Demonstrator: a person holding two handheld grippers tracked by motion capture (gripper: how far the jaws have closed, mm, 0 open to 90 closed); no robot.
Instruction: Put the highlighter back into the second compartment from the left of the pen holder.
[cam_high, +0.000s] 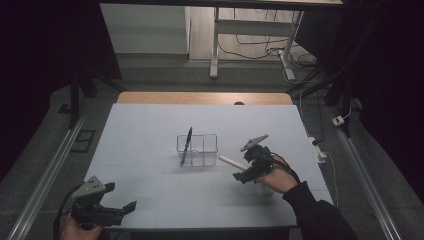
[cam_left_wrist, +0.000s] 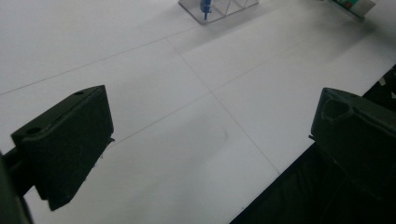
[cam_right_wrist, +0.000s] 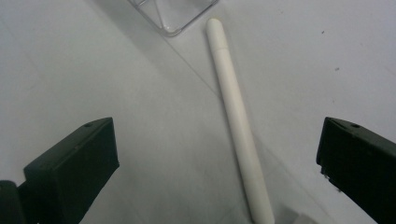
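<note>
A: Where's the white pen (cam_right_wrist: 236, 112)?

B: Flat on the white table (cam_high: 150, 190), just right of the clear organizer (cam_high: 198, 149). In the right gripper view it runs from near the organizer's corner (cam_right_wrist: 175, 16) down toward the bottom edge, lying between the two jaws but touching neither. In the high view the pen (cam_high: 231, 162) pokes out to the left of the right gripper (cam_high: 247, 170), tip close to the organizer's right wall, not quite touching as far as I can tell.

A: So the right gripper's got it?

B: No. Jaws wide apart, one each side of the pen, w/ bare table btwn each jaw and the pen. The hand (cam_high: 276, 178) holds the gripper low over the table, right of centre.

A: And the organizer?

B: Mid-table, clear plastic w/ dividers. A blue pen (cam_high: 186, 145) stands tilted in its left compartment, top leaning up and away. The left gripper view catches the organizer (cam_left_wrist: 219, 8) at the top edge w/ the blue pen (cam_left_wrist: 205, 5) in it.

A: Left gripper?

B: The left gripper (cam_high: 117, 205) is at the near left corner of the table, well apart from the rest. Jaws spread wide, nothing btwn them but table surface and its near edge
</note>
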